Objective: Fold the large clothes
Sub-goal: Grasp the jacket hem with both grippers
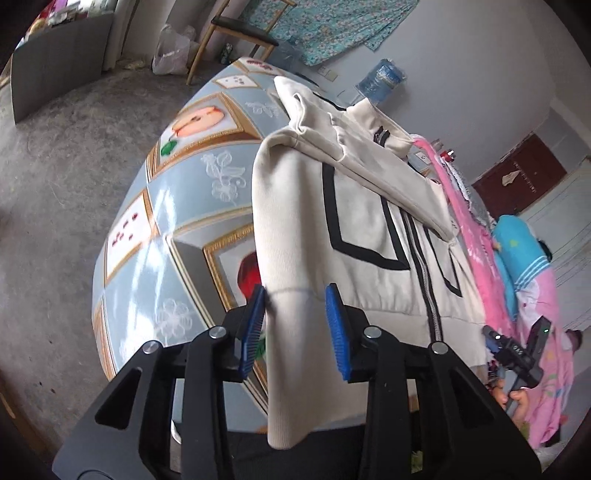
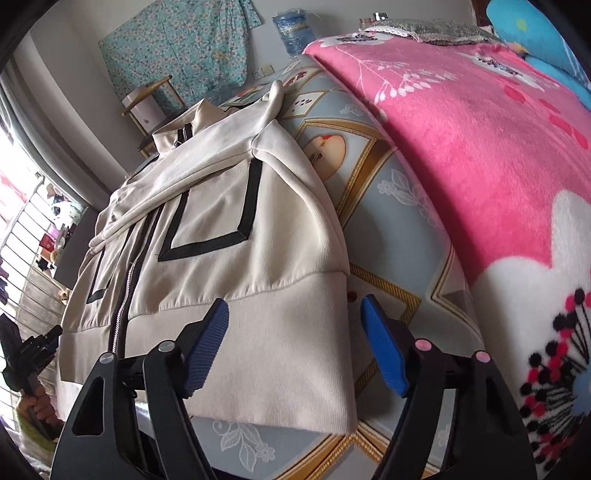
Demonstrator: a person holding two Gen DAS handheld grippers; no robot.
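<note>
A cream zip jacket with black trim lies front up on the table, its sleeves folded across the chest. Its bottom hem hangs over the near table edge. My left gripper has its blue pads closed against the hem's left corner, and the cloth fills the gap between them. In the right wrist view the jacket has its right hem corner between the jaws of my right gripper. That gripper is open: the right pad stands clear of the cloth. Each gripper shows small at the edge of the other's view, held by a hand.
The table wears a glossy blue cloth printed with framed fruit and flowers. A pink flowered blanket lies piled along the jacket's right side. Behind the table stand a wooden chair, a water bottle and a hanging floral cloth. To the left is bare concrete floor.
</note>
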